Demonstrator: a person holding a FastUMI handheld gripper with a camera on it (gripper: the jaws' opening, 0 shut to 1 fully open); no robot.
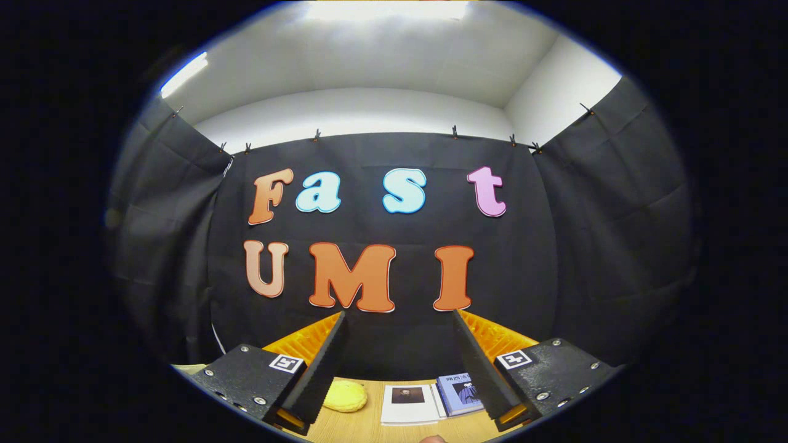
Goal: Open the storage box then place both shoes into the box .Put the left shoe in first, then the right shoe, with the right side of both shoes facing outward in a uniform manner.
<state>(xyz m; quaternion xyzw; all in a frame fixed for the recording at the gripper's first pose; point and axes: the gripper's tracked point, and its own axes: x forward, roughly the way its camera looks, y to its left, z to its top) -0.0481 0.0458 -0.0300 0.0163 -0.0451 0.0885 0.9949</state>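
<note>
Black cloth walls enclose the booth above a wooden table. Gripper held level, fingers spread wide apart, nothing between them. Just beyond the fingers on the table: a yellow cloth, a white booklet and a blue book, side by side. Storage box and shoes: position cannot be determined.

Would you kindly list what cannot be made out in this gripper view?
- Wooden table: just a strip past the open, empty claw; the rest is cut off below.
- Yellow object: partly behind one finger; identity unclear.
- Blue book: partly behind the other finger; beside a white booklet.
- Cover details: too small.
</note>
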